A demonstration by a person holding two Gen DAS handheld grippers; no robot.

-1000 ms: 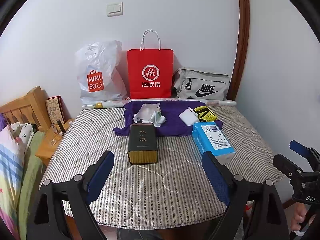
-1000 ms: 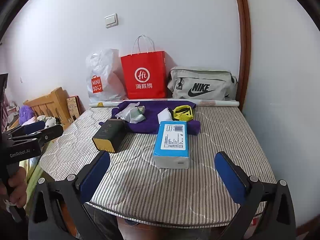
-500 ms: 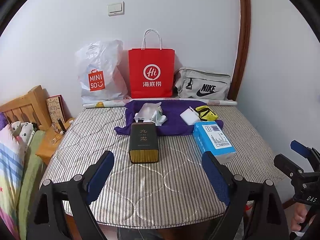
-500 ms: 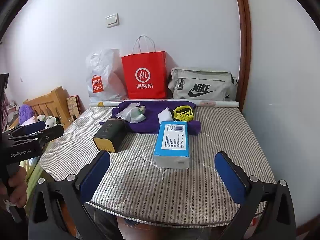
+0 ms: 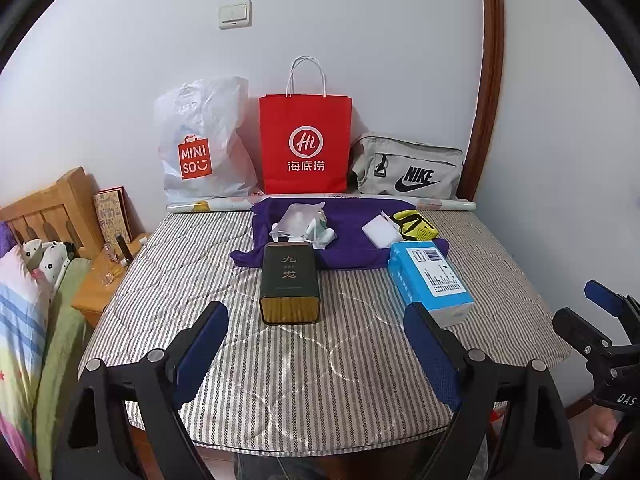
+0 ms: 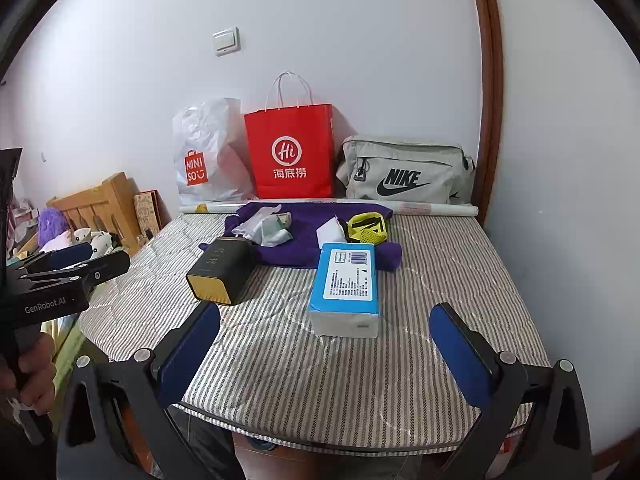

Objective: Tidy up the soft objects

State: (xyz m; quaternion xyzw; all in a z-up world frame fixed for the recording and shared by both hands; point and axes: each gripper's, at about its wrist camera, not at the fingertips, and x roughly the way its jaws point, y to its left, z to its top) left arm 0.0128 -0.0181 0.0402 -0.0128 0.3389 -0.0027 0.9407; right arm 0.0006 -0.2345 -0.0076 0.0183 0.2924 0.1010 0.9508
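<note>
Left claw (image 5: 316, 344) agape, empty; red bag (image 5: 305, 144) upright, contents hidden.

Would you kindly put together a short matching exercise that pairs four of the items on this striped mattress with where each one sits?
Things:
1. dark tin
2. blue tissue pack
3. red paper bag
4. yellow mesh pouch

Places:
A. standing against the wall between a white plastic bag and a grey bag
B. on the purple cloth, beside a white packet
C. on the mattress, ahead of the right gripper
D. on the mattress, ahead of the left gripper

Pairs: 1-D, 2-C, 3-A, 4-B
</note>
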